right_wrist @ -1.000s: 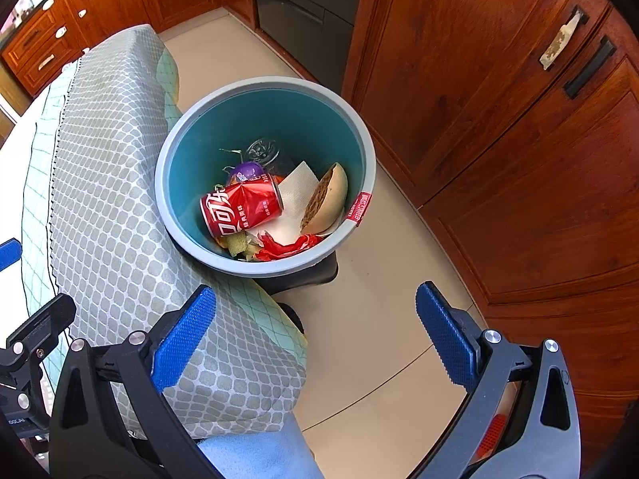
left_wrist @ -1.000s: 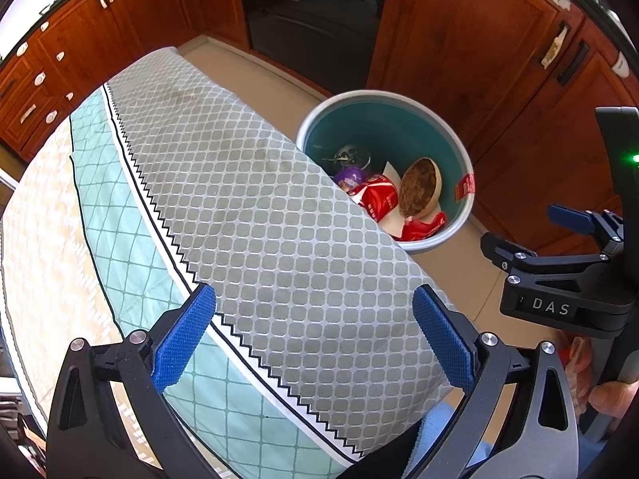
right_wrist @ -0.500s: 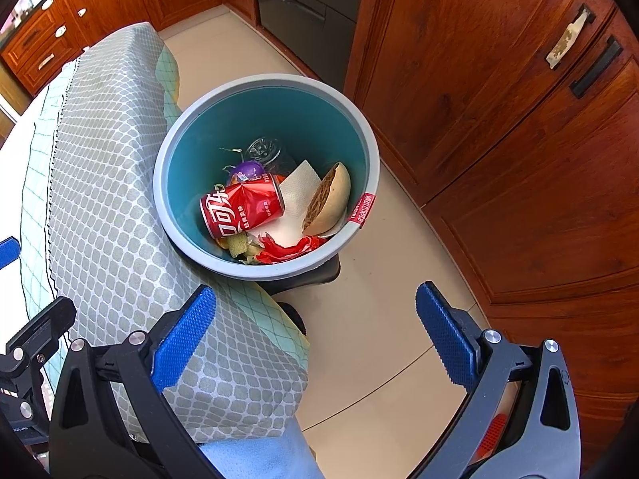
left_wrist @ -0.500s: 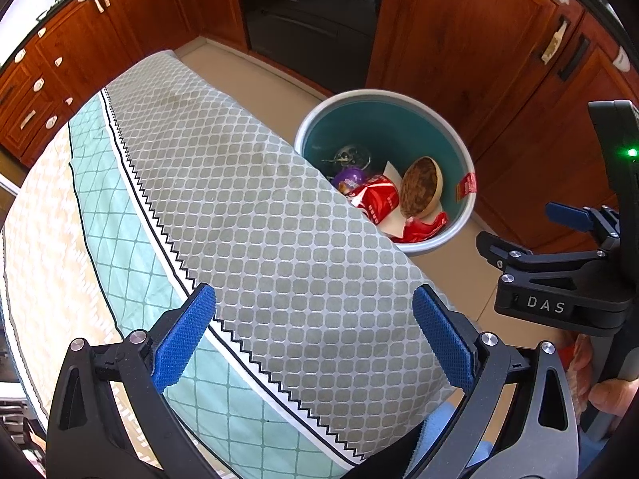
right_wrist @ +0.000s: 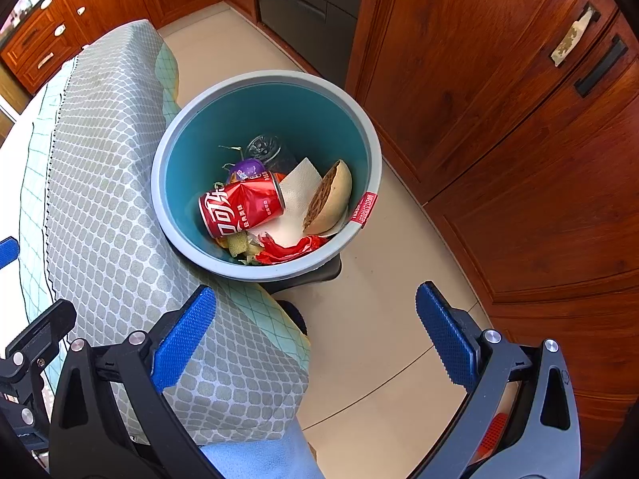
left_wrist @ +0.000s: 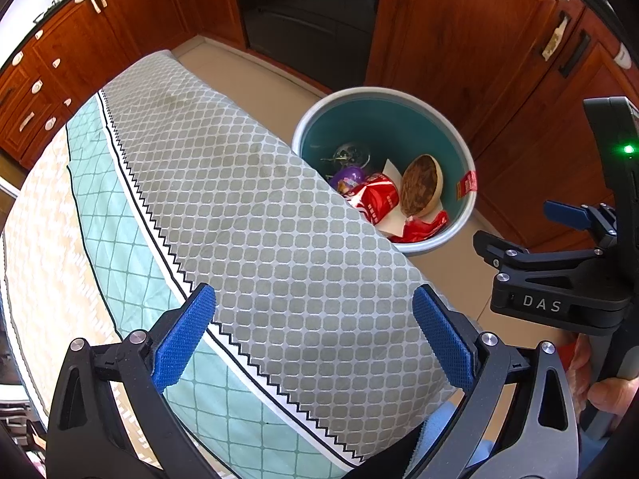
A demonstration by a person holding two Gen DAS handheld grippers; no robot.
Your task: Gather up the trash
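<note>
A: Trash looks all binned. Bin point(right_wrist: 361, 131) sits on the floor ahead of the right hand-held gripper point(right_wrist: 315, 331), a bit to its left, tucked against the edge of the covered bench point(left_wrist: 255, 215).

B: What's in it?

A: Red can point(right_wrist: 241, 209), half a bun point(right_wrist: 329, 199), white napkin point(right_wrist: 297, 185), red wrapper point(right_wrist: 289, 249), a purple thing point(right_wrist: 247, 168), something clear at the back, can't tell what.

B: Grippers?

A: Both empty. Right one: jaws wide apart, nothing between the pads. Left hand-held gripper point(left_wrist: 313, 335): same, jaws spread, hovering over the bench cloth point(left_wrist: 131, 215), not touching any item. Right unit shows off to the left one's right side, a person's fingers on its handle.

B: Anything left on the bench?

A: Not in what I can see. Patterned cloth under and ahead of the left gripper carries no litter. Far left part is cropped by the lens, so can't vouch for that. Floor point(right_wrist: 379, 359) by the bin shows no stray bits either.

B: So progress?

A: My call: near done or done. Only remaining thing would be checking the unseen bench end.
</note>
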